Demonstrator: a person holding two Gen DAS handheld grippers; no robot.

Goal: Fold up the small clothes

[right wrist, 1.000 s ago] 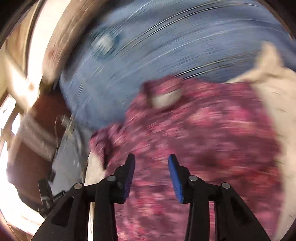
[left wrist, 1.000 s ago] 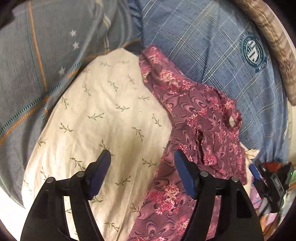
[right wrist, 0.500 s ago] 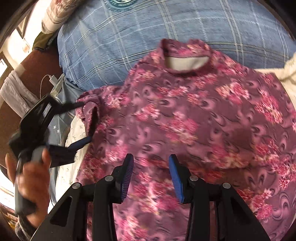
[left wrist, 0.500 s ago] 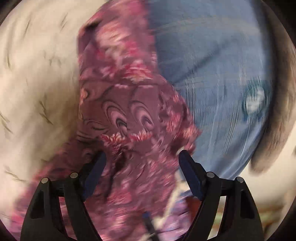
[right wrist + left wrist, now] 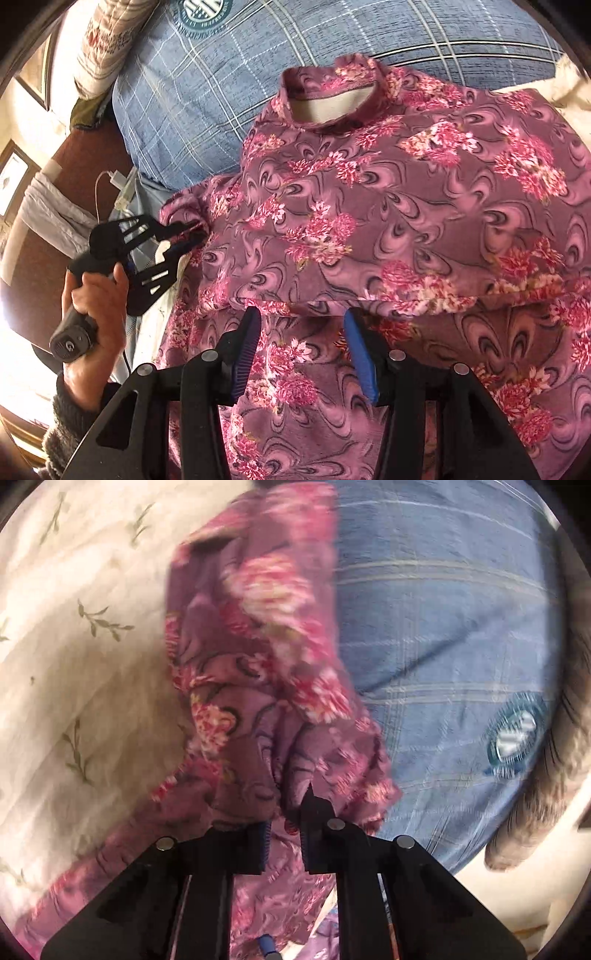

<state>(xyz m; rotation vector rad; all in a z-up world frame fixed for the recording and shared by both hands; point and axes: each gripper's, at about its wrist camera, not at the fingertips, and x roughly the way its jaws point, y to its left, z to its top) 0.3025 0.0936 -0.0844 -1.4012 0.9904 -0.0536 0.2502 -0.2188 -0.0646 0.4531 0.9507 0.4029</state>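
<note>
A small purple top with pink flowers [image 5: 388, 229] lies spread on the bed, collar [image 5: 332, 96] at the far side. My left gripper [image 5: 284, 812] is shut on the top's sleeve [image 5: 258, 664], which bunches between its fingers. It also shows in the right wrist view [image 5: 184, 236], pinching the sleeve end at the garment's left edge. My right gripper [image 5: 301, 350] is open and empty, hovering just above the top's lower middle, near a horizontal fold edge.
A cream cloth with a green leaf print [image 5: 74, 664] lies under the top. A blue plaid pillow [image 5: 258, 74] sits behind the collar. A patterned quilt roll [image 5: 107, 40] is at the far left. A charger cable [image 5: 110, 184] hangs beside the bed.
My left gripper moved to the sleeve and closed on it. My right gripper has come a little closer to the top and stayed open.
</note>
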